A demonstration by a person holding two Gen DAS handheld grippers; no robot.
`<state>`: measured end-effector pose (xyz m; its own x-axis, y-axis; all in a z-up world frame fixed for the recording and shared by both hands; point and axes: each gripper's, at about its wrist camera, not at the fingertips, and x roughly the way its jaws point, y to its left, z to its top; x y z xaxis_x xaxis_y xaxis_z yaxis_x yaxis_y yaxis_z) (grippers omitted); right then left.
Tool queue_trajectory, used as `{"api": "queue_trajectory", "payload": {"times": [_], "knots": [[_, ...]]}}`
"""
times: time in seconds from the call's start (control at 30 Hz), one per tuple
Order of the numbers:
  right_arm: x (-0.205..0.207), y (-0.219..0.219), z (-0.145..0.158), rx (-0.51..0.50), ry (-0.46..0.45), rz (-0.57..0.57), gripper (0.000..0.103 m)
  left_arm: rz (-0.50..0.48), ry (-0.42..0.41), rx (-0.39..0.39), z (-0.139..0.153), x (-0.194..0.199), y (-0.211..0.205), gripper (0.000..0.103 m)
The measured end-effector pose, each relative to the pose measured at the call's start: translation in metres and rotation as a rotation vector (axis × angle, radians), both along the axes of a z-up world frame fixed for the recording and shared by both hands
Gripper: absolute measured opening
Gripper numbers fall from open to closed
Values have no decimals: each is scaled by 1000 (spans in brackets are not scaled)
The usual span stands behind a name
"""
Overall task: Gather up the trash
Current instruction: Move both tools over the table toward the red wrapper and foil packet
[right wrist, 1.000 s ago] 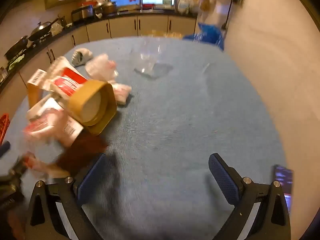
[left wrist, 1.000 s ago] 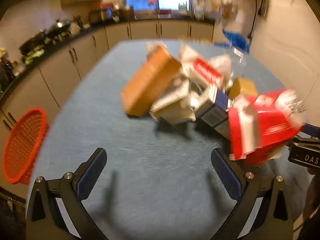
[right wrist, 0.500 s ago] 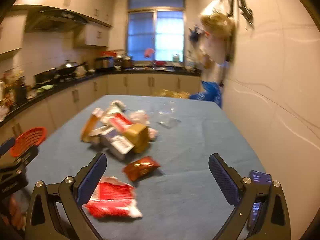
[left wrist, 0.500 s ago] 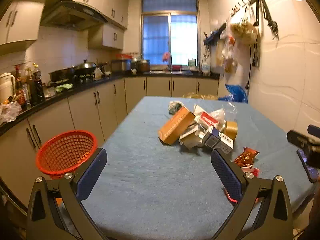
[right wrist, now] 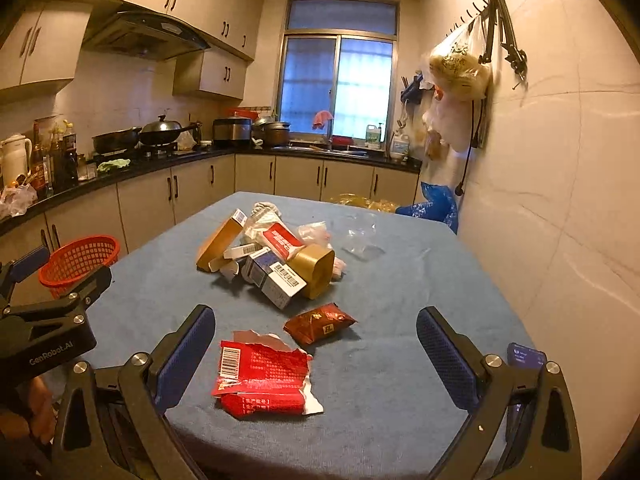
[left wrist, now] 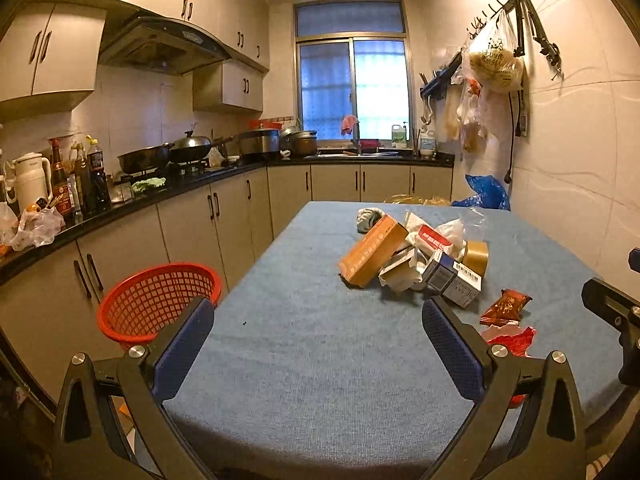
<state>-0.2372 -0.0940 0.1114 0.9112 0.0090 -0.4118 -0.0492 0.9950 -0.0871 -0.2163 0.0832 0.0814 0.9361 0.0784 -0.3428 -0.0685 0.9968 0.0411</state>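
A pile of trash lies mid-table: an orange carton [left wrist: 372,250] [right wrist: 219,242], white-and-blue boxes [right wrist: 276,280] [left wrist: 454,278], a gold tape roll [right wrist: 316,266] [left wrist: 476,256] and crumpled wrappers. Nearer lie a dark red snack packet [right wrist: 320,323] [left wrist: 506,306] and a torn red wrapper [right wrist: 264,380] [left wrist: 508,338]. A red mesh basket [left wrist: 160,300] [right wrist: 80,260] stands off the table's left edge. My left gripper [left wrist: 316,350] is open and empty over the near table. My right gripper [right wrist: 314,354] is open and empty, with the torn red wrapper lying between its fingers.
The blue-clothed table [left wrist: 320,360] fills the room's middle. Kitchen counters with pots and bottles [left wrist: 80,184] run along the left and back. A phone [right wrist: 526,354] lies at the table's right near edge. A clear plastic bag [right wrist: 360,236] lies far right. Bags [left wrist: 492,64] hang on the right wall.
Both grippers have pulled back and up from close over the trash pile to the table's near end. The torn red wrapper now lies loose on the cloth. Both stay open.
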Motion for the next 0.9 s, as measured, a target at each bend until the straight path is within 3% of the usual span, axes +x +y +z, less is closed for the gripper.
{"api": "queue_trajectory", "payload": {"times": [0.9], "knots": [[14, -8, -14, 21, 54, -31, 102, -20, 42, 22, -11, 7, -3, 103]]}}
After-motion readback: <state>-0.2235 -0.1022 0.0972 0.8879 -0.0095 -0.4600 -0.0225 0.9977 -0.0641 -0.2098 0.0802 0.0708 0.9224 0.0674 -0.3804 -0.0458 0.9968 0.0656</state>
